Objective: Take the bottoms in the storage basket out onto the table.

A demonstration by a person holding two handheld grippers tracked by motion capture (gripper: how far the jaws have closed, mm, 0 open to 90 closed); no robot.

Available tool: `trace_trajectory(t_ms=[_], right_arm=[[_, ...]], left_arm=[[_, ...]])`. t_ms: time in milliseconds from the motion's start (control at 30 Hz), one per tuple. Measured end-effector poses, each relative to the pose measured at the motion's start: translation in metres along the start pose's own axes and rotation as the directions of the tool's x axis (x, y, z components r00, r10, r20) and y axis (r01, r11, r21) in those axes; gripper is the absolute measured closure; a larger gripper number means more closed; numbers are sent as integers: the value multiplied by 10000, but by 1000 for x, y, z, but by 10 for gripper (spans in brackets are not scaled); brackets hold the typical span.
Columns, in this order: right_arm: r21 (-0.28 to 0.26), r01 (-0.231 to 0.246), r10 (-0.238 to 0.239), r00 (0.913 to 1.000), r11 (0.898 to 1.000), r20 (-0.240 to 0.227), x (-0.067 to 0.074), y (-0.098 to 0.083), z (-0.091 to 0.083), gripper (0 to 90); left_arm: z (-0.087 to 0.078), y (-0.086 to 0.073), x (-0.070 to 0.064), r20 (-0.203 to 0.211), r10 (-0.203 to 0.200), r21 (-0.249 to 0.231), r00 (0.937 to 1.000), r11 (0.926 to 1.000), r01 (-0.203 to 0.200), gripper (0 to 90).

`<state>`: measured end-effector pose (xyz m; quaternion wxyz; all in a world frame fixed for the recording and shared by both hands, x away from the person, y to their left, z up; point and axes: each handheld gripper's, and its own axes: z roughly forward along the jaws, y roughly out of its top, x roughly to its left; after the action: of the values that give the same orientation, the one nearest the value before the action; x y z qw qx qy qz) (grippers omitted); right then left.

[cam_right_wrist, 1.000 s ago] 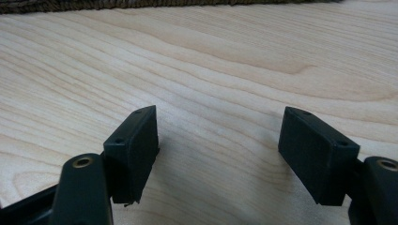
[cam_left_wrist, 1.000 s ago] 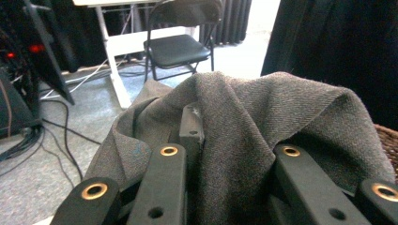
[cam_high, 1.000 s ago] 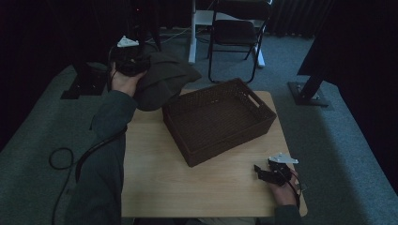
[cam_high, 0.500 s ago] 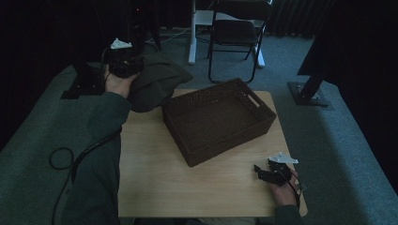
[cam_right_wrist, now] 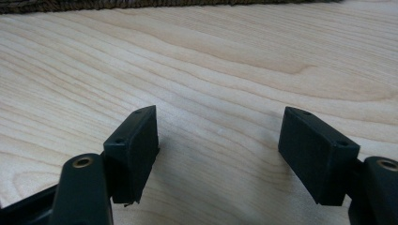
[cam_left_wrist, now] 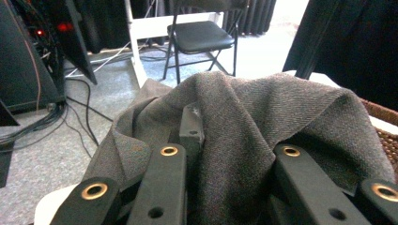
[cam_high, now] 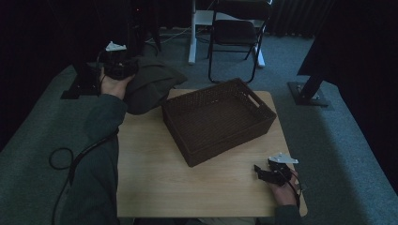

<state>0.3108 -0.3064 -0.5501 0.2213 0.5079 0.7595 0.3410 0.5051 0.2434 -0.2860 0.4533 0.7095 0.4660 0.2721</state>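
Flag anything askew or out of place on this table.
The dark grey cloth hangs bunched off the table's far left corner, clamped in the left gripper. The wicker basket sits skewed to the table edges.

Lab or studio space, black curtains [cam_high: 347, 42], folding chair [cam_high: 234, 37], grey carpet [cam_high: 338, 140], cable-fed equipment rack [cam_left_wrist: 28, 56]

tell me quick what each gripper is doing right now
left gripper: shut on the grey cloth, held off the table's far left corner.
right gripper: open, nothing between its jaws, low over the table.

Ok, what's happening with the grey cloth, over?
Left gripper shut on grey woven cloth, off table's far-left corner. Right gripper open, idle. Dark wicker basket empty, path clear.
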Motion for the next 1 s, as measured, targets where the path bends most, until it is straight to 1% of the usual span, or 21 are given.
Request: trace_trajectory(t_ms=[167,333,433,600,733,1000], right_arm=[[-3,1,-1,10000,10000,1,0,0,0,285],[0,-2,2,10000,10000,1,0,0,0,285],[-1,0,0,10000,10000,0,0,0,0,285],[-1,-3,3,10000,10000,1,0,0,0,285],[1,0,0,10000,10000,2,0,0,0,285],[2,-6,6,10000,10000,2,0,0,0,285]], left_arm=[[-1,-4,5,-224,-74,95,9997,9999,76,756],[-1,-8,10,-354,-98,170,9993,9998,104,756],[-2,-10,12,-420,-133,157,9990,9998,139,756],[-2,-14,16,-485,-359,120,9982,9993,366,756],[0,-18,18,-612,-369,241,9974,9990,384,756],[1,-26,24,-654,-529,281,9965,9981,548,755]])
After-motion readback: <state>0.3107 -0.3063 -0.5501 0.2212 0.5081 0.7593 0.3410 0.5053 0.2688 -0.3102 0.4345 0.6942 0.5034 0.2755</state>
